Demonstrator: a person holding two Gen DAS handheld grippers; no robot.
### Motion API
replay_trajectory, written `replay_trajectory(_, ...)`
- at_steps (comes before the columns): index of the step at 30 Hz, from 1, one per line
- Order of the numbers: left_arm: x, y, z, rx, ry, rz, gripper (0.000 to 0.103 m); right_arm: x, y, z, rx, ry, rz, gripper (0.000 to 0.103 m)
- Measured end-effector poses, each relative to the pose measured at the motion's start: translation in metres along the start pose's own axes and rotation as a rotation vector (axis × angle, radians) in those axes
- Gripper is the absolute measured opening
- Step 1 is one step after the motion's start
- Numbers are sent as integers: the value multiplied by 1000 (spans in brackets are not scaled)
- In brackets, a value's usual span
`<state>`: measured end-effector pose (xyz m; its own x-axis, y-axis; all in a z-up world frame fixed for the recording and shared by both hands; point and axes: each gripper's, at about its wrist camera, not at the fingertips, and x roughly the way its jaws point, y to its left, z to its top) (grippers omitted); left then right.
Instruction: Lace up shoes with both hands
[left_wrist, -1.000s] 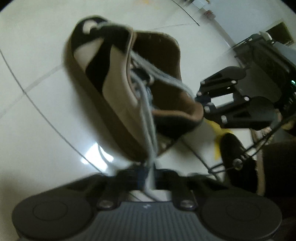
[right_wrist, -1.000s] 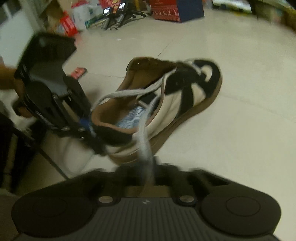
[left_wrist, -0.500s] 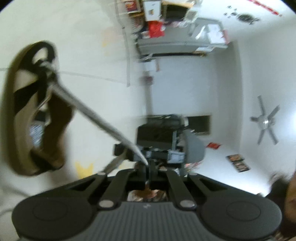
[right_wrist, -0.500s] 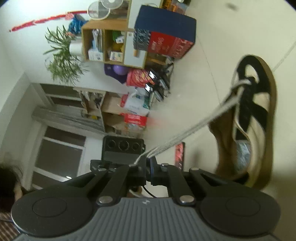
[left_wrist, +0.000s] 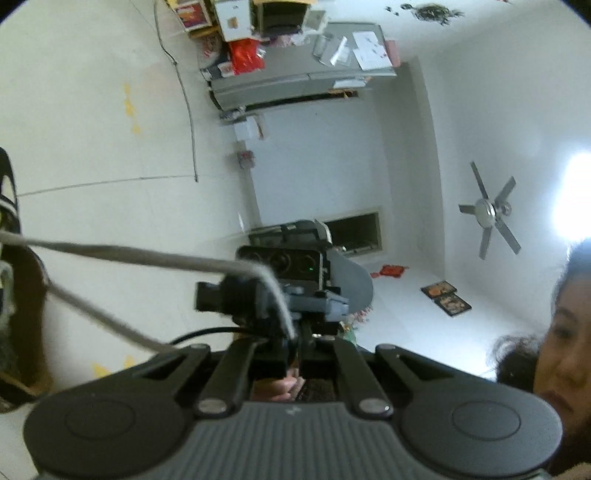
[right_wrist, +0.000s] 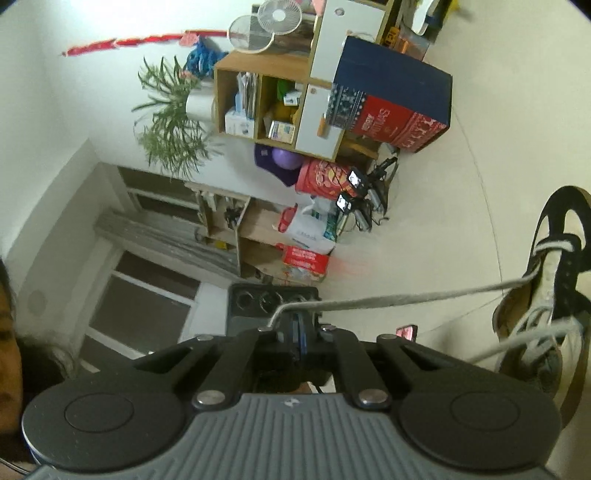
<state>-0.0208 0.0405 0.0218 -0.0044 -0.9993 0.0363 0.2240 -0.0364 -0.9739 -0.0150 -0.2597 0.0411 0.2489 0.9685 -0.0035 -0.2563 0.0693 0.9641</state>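
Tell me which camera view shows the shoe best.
The right wrist view. There the shoe shows its black-and-cream upper, sole and the lace running from its eyelets. The left wrist view catches only a cropped, blurred sliver of it at the left edge.

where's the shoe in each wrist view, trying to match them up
Left wrist view: the shoe is cut off at the far left edge.
Right wrist view: the shoe is at the far right, black toe uppermost.
Shared landmark: the grey lace runs taut from the shoe to the shut left tongs and shut right tongs.
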Motion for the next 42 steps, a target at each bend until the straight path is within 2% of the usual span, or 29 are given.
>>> replay_trajectory(6, -3, -6, -17, 12, 29, 10, 3, 15, 13, -15, -52, 88, -29, 9)
replay_trajectory(7, -6, -5, -21, 6, 25, 11, 3, 17, 13, -16, -61, 106, -51, 16)
replay_trajectory(8, -9, -4, -24, -1, 20, 12, 3, 18, 12, -18, -69, 121, -74, 30)
replay_trajectory(10, -18, -3, -26, -16, -8, 16, 3, 18, 6, -19, -70, 123, -126, 39)
replay_trajectory(15, -51, -1, -24, -36, -121, 53, 3, 17, -13, -21, -96, 118, -290, 39)
replay_trajectory(19, -83, -1, -19, -24, -221, 125, 3, 31, -29, -22, -155, 177, -452, 39)
replay_trajectory(23, -104, 8, -12, -34, -275, 241, 3, 50, -46, -27, -213, 236, -563, 39)
replay_trajectory(29, -108, 21, -5, -43, -265, 559, 3, 69, -74, -26, -205, 221, -652, 39)
replay_trajectory(33, -107, 33, -3, -64, -212, 782, 4, 78, -88, -24, -193, 207, -678, 39)
replay_trajectory(34, -105, 37, -3, -70, -195, 827, 4, 80, -89, -25, -201, 210, -685, 33)
replay_trajectory(35, -104, 42, -2, -83, -183, 868, 8, 81, -90, -25, -214, 212, -689, 14)
replay_trajectory(36, -107, 48, -3, -99, -174, 915, 12, 81, -90, -25, -226, 208, -695, 5)
replay_trajectory(38, -107, 58, -3, -130, -158, 1013, 15, 75, -89, -24, -210, 189, -681, 3)
replay_trajectory(40, -110, 66, -6, -157, -140, 1065, 18, 66, -86, -23, -199, 165, -658, 3)
replay_trajectory(42, -109, 70, -6, -172, -122, 1100, 32, 53, -78, -23, -187, 130, -630, 3)
